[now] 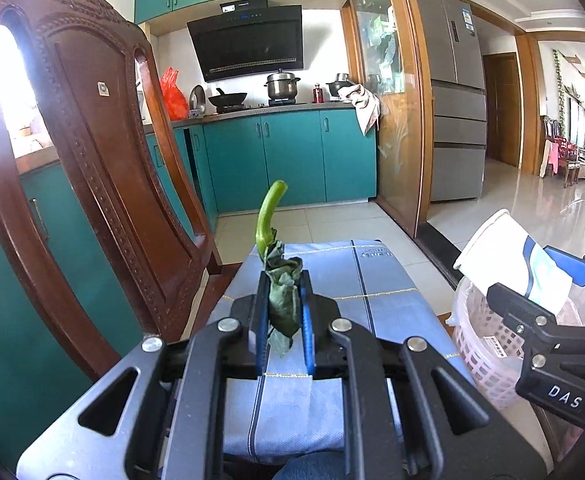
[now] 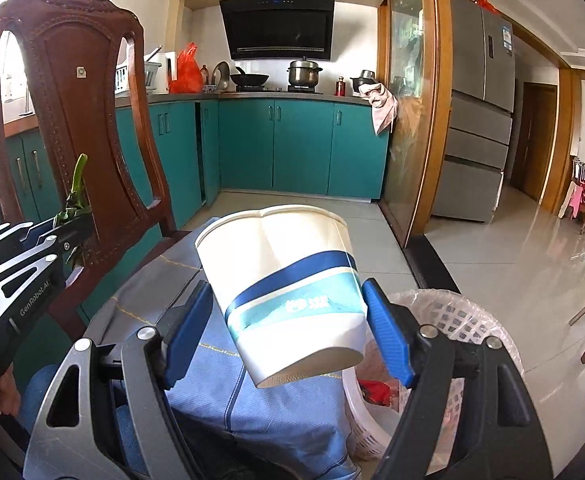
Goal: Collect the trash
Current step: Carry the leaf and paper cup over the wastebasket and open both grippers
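My left gripper (image 1: 283, 280) is shut on a wilted green vegetable scrap (image 1: 278, 280) whose pale stalk sticks up above the fingers; it also shows at the left of the right wrist view (image 2: 74, 196). My right gripper (image 2: 288, 312) is shut on a white paper cup with blue bands (image 2: 288, 292), crumpled at the rim and tilted, held above the edge of a pink plastic trash basket (image 2: 456, 316). The cup (image 1: 508, 256) and basket (image 1: 476, 340) also show at the right of the left wrist view.
A blue-grey cloth (image 1: 332, 280) covers the surface below both grippers. A carved wooden chair (image 1: 92, 160) stands close on the left. Teal kitchen cabinets (image 1: 292, 160), a stove with pots and a fridge (image 1: 456, 100) are beyond. Red trash lies in the basket (image 2: 374, 392).
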`<state>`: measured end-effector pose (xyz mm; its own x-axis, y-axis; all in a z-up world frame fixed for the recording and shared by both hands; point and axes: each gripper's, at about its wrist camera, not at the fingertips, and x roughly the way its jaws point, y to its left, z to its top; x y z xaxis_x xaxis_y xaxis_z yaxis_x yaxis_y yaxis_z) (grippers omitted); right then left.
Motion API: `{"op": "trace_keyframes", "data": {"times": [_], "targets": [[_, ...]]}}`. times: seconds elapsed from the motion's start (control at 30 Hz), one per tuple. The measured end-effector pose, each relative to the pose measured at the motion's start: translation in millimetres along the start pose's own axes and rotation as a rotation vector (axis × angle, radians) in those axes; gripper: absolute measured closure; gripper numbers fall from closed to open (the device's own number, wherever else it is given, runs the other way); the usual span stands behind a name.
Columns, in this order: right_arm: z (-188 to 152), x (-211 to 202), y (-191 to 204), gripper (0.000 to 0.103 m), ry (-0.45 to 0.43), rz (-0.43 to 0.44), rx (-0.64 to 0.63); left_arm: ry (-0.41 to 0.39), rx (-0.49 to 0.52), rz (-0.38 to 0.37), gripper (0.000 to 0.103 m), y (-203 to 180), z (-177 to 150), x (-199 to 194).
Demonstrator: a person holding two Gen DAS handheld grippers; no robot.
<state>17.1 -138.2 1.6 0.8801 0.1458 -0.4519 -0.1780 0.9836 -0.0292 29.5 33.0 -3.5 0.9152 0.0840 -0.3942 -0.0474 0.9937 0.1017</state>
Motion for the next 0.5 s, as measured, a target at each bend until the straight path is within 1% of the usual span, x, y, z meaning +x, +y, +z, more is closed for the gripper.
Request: {"op": "trace_keyframes", "data": {"times": [0.17,0.5], "targets": [[1,-3,0,0.028,-0.008,-0.002,0.003,-0.001,0.007,0.0,0.088,-2,1,-3],[-4,0,-16,0.028,-0.001,-0.022,0.041,0.013,0.036,-0.02,0.088,-15,8,8]]}}
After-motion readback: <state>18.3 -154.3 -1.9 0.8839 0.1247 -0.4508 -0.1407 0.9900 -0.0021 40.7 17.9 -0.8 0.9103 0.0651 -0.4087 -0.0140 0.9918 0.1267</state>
